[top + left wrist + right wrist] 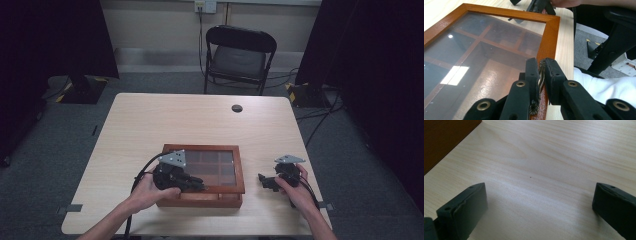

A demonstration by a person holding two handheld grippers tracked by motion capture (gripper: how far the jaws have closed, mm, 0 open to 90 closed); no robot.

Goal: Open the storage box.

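**Left tongs pinch the brass handle at the box's near edge**

A wooden box (202, 176) with a glass lid sits on the near half of the desk (150, 120), its long sides running left to right in front of the person. The left tongs (540, 75) are pressed together on a small brass handle (541, 72) fixed to the lid's frame; in the left gripper view the handle stands upright between the two black jaws, which lie along the frame's front rail. Through the glass (474, 67) wooden dividers show, and the lid appears to lie shut.

The right tongs (264, 181) rest on the desk just beside the box's right side, spread wide and pinching nothing, with bare wood between them in the right gripper view.

The handle is at the near edge, so the hinge is probably along the far side; lifting would swing the lid up and away from the person. The left hand (150, 192) is the one placed for it.
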